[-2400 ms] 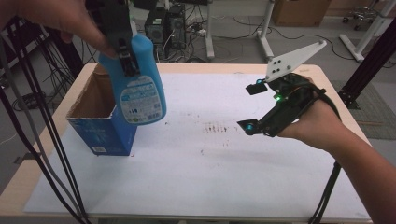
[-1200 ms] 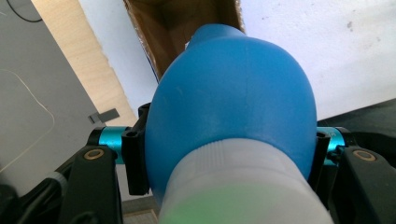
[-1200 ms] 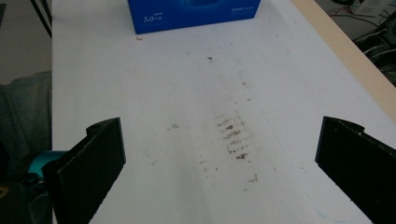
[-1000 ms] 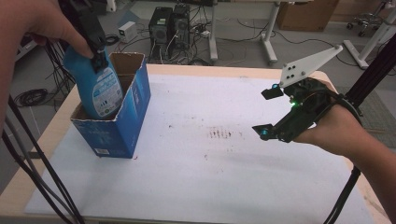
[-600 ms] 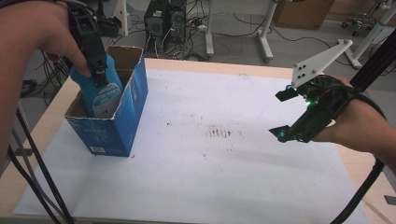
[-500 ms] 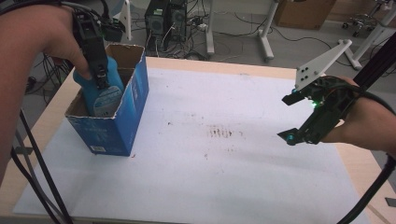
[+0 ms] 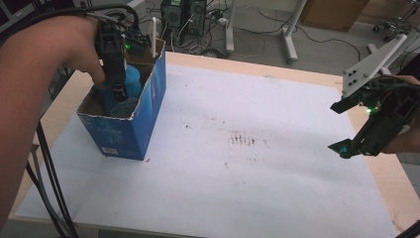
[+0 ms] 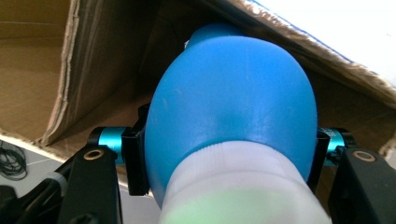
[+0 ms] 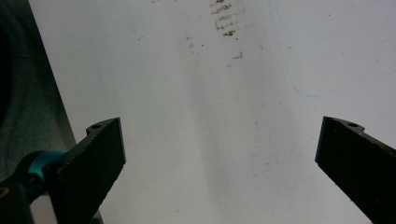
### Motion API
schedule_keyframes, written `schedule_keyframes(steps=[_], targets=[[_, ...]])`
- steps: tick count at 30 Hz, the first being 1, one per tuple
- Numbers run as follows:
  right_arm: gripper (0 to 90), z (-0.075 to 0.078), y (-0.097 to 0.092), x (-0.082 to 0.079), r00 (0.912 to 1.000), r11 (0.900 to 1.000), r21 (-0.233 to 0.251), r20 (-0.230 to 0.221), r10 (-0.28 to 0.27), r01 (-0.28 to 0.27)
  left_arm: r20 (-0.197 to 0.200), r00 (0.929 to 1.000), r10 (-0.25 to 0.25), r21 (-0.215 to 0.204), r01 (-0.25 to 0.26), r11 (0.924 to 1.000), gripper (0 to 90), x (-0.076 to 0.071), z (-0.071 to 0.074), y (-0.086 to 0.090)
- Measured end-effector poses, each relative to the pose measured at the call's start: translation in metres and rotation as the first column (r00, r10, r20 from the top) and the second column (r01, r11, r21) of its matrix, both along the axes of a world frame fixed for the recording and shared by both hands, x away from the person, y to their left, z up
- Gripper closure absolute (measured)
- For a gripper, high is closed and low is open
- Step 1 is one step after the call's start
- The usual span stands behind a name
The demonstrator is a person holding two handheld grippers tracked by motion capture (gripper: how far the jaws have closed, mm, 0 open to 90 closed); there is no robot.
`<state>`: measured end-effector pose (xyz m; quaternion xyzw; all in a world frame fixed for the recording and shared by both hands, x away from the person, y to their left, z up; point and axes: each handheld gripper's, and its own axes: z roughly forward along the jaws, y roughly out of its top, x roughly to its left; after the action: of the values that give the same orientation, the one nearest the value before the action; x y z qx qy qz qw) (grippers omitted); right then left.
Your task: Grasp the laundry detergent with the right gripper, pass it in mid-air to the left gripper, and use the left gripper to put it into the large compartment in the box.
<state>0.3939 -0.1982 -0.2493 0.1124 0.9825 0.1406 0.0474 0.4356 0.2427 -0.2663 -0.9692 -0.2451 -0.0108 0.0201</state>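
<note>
Left gripper (image 7: pixel 117 79) clamped on the blue bottle (image 7: pixel 130 84), sunk deep inside the open cardboard box (image 7: pixel 130 130) at the table's left end. Risk here: snagging on the torn rim, or tipping the box if let go crooked. Marked white tabletop (image 7: pixel 247 163) in the middle. Right gripper (image 7: pixel 357 125) gaping wide, empty, above the right edge; little hazard there.

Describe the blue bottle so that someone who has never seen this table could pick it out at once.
Start at the white-covered table and go to the open blue cardboard box near its left edge. The blue bottle stands down inside that box, clamped by the left gripper. Its smooth rounded plastic body and white collar set it apart from the torn cardboard around it.
</note>
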Motion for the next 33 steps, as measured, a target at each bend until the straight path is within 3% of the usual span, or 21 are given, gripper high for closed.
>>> schedule_keyframes(steps=[10,16,21,27,33], targets=[[0.7,0.002,-0.004,-0.004,0.9999,0.9999,-0.005,0.012,-0.01,0.01,-0.022,0.9989,0.041,-0.013,-0.041,0.9991,37.4,0.006,-0.025,0.002],[0.7,0.003,-0.004,-0.006,0.9998,1.0,-0.006,0.019,-0.002,0.002,-0.025,0.9983,0.052,-0.034,-0.053,0.998,37.1,0.009,-0.025,0.004],[0.6,0.006,-0.007,-0.005,0.9997,1.0,-0.005,0.022,-0.008,0.008,-0.072,0.9916,0.108,-0.024,-0.11,0.9937,35.5,0.012,-0.025,0.004],[0.7,0.007,-0.009,-0.006,0.9994,0.9999,-0.001,0.03,-0.015,0.015,-0.048,0.9917,0.119,-0.027,-0.12,0.9924,31.3,0.011,-0.014,0.004],[0.7,0.008,-0.012,-0.007,0.9993,0.9999,0.002,0.034,-0.014,0.014,-0.031,0.9916,0.126,-0.027,-0.127,0.9916,20.2,0.009,-0.003,0.003]])
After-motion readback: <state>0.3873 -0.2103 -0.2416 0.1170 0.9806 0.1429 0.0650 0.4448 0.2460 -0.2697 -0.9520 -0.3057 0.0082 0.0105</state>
